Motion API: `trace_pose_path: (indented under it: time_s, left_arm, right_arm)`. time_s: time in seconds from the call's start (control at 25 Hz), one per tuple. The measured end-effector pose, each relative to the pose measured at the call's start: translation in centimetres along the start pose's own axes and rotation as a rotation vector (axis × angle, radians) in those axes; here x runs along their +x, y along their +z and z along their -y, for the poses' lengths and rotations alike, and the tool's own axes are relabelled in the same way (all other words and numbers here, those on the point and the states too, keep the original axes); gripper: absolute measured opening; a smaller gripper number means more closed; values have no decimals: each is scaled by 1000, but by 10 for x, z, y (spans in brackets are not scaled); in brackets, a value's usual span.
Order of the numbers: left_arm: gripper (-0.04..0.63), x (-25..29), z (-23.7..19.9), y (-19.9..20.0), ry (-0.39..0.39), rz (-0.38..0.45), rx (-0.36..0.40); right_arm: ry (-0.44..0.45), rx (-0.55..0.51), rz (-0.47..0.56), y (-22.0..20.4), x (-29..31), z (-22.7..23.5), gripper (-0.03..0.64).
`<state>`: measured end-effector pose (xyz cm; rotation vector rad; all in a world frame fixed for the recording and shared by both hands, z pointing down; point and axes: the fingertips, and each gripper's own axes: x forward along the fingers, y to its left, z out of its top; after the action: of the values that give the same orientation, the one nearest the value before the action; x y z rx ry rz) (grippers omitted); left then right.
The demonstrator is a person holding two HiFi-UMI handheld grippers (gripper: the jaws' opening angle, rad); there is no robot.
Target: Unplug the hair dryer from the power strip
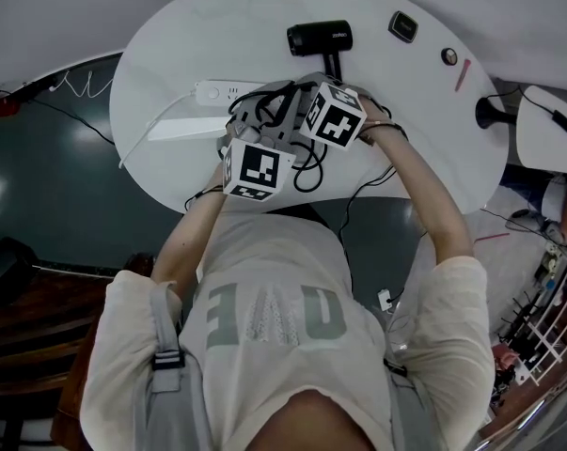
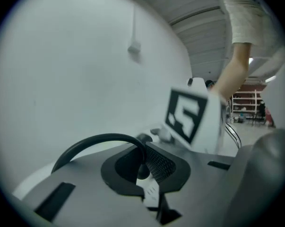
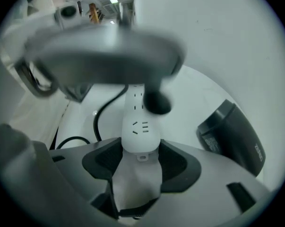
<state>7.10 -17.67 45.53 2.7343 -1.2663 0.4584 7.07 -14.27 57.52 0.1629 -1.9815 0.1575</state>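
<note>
Broadly, a dark floor [image 1: 39, 186] surrounds a white rounded table [image 1: 170, 54], whose near edge curves just in front of the person's arms. A second white table [image 1: 546, 130] stands well apart at the right. The tabletop is bare toward its left side and along much of the far rim. The black hair dryer [image 1: 319, 38] lies near the far edge, close to the white power strip [image 1: 217, 92], which lies left of the middle. The right gripper [image 3: 141, 157] has its jaws pressed on the strip's end, and a blurred black plug [image 3: 156, 100] sits on the strip just ahead. The left gripper [image 2: 144, 167] pinches a black cord [image 2: 95, 141] that arches up to its left. A small dark rectangular thing [image 1: 402, 26], a round piece [image 1: 449, 56] and a red stick [image 1: 463, 74] lie near the far right rim
</note>
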Motion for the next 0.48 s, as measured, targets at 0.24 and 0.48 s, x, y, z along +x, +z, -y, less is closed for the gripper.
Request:
trace_pose_path:
  time_s: [0.24, 0.48]
  left_arm:
    - [34, -10, -47, 84, 65, 174, -127]
    - [34, -22, -30, 70, 58, 135, -82]
  right_arm:
    - [0, -18, -29, -3, 1, -2, 252]
    - [-15, -13, -31, -2, 1, 0, 252]
